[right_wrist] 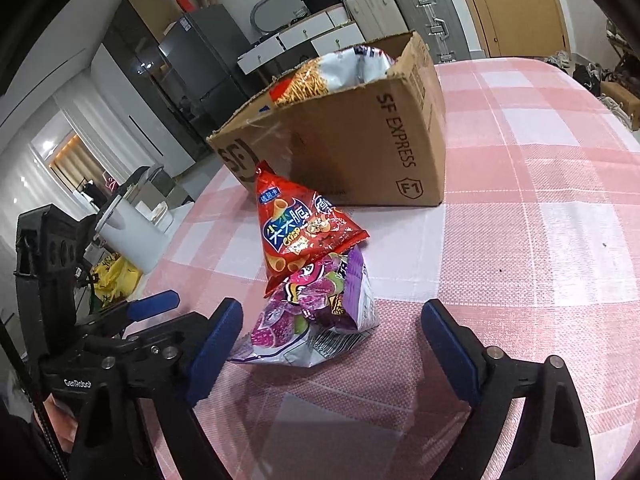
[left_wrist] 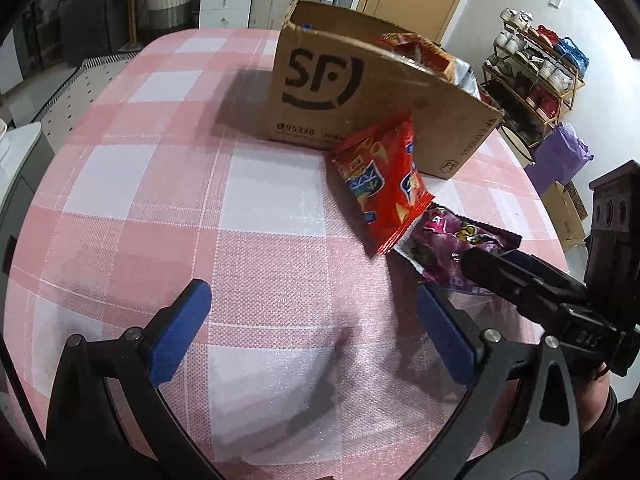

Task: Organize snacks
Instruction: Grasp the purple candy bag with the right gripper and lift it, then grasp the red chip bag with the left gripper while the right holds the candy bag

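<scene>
Jaws on both your grippers stood spread, empty. Purple candy bag (right_wrist: 316, 312) lay on the worktop under the red crisp bag (right_wrist: 304, 228), beside the SF cardboard box (right_wrist: 360, 140), awaiting boxing.

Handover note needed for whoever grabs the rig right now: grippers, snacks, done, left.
Left gripper: open, empty, over the pink checked tablecloth.
Right gripper: open, empty, fingers either side of the purple candy bag, not closed on it.
Red crisp bag lies partly on top of the purple bag, in front of the brown cardboard SF box.
Done: at least one noodle-snack bag already in the box.
Left: purple and red bags go in the box, probably purple first.
</scene>
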A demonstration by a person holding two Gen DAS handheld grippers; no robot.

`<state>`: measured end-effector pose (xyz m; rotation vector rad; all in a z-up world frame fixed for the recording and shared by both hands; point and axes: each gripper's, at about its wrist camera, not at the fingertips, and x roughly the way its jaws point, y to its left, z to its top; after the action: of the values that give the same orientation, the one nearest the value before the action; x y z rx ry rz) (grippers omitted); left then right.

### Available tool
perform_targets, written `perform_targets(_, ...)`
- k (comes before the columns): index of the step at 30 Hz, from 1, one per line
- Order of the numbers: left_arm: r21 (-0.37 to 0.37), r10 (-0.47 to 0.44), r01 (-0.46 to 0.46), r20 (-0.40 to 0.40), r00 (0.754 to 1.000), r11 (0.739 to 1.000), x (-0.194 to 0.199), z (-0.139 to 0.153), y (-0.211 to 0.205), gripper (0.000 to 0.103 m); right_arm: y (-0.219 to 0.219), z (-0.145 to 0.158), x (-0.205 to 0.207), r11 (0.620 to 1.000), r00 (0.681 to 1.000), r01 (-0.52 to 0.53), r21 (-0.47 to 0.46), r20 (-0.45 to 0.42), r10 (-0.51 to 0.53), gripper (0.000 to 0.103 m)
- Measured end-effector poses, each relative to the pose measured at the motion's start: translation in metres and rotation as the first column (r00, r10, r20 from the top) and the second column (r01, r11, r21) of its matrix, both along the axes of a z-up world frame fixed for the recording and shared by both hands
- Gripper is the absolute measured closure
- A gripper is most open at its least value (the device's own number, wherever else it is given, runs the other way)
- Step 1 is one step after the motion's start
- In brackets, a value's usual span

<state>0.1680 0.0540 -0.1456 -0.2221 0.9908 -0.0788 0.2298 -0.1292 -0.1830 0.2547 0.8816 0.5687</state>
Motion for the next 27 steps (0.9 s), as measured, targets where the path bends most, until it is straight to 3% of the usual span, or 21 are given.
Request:
perform_targets(4,-0.006,0.005,-0.005,-0.001,1.0,1.0,0.002,-0.003,0.001,0.002,0.004,-0.002,0.002,1.0,1.0,-0.009,0.0,0.002,0.009,0.021)
perform_targets(7,-0.007,0.005,-0.005,-0.002,1.0,1.0,0.003,-0.005,0.0,0.002,0.011,-0.003,0.003,1.0,1.0,-0.027,0.008,0.003,0.027,0.031)
perform_targets(8,-0.008,0.005,-0.005,-0.003,1.0,1.0,0.002,-0.005,0.001,0.002,0.013,-0.004,0.003,0.999,0.999,-0.037,0.011,0.001,0.037,0.039)
perform_targets(15,-0.009,0.011,-0.011,0.0,1.0,1.0,-0.002,-0.002,0.004,0.002,0.013,-0.002,-0.003,0.999,0.999,-0.043,0.022,0.033,0.042,0.045)
perform_targets(27,0.003,-0.003,0.003,0.0,1.0,1.0,-0.004,0.001,0.0,0.002,-0.02,0.009,-0.02,0.999,0.998,0.009,0.053,0.062,-0.012,0.045)
